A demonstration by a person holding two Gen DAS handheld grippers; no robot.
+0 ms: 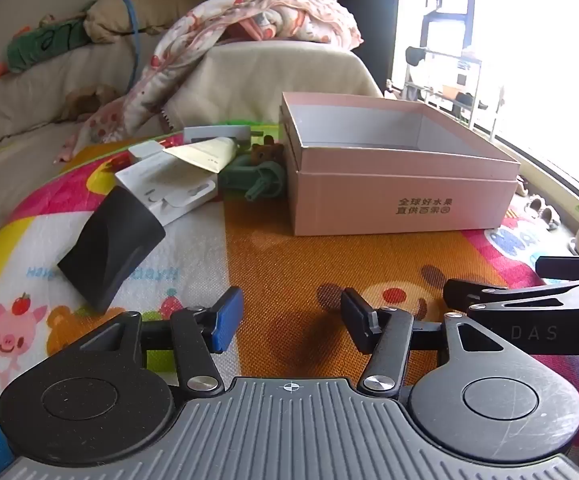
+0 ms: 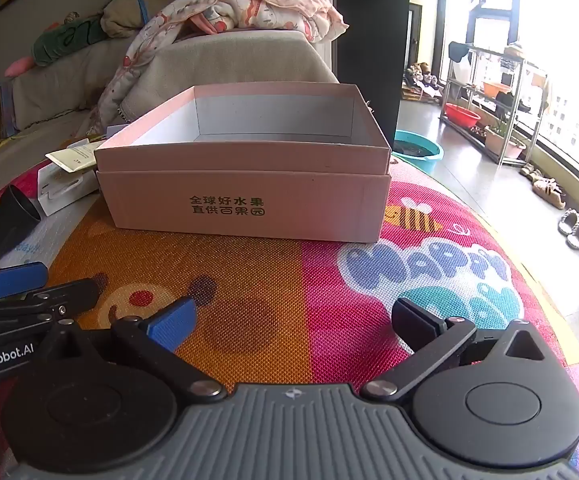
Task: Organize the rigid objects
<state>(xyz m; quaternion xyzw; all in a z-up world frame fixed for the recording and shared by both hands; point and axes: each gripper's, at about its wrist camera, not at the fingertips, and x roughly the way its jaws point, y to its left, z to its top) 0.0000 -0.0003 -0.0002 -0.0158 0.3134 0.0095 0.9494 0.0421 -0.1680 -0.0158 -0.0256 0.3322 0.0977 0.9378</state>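
Both grippers, left gripper [image 1: 291, 320] and right gripper [image 2: 293, 326], are hovering spread and empty, risking knocking the tilted black nozzle [image 1: 109, 248] at mid-left away from the pink box [image 1: 401, 188].

From my left gripper [image 1: 289, 318], the near wall of the pink box [image 1: 405, 204] hides its floor; I cannot tell what lies inside. Ahead and left of the fingers, the pile overlaps: a cream tube [image 1: 205, 154] covers part of the white carton [image 1: 161, 190], and the carton's near end sits behind the black cone [image 1: 109, 244]. The small brown bear [image 1: 265, 151] is half hidden by the box corner and too small to read. The green clamp [image 1: 255, 178] is partly tucked against the box. To the right, the other gripper [image 1: 529, 300] is cut off by the frame edge. From my right gripper [image 2: 293, 322], the box blocks most of the pile; the cone [image 2: 9, 220] runs off past the left.
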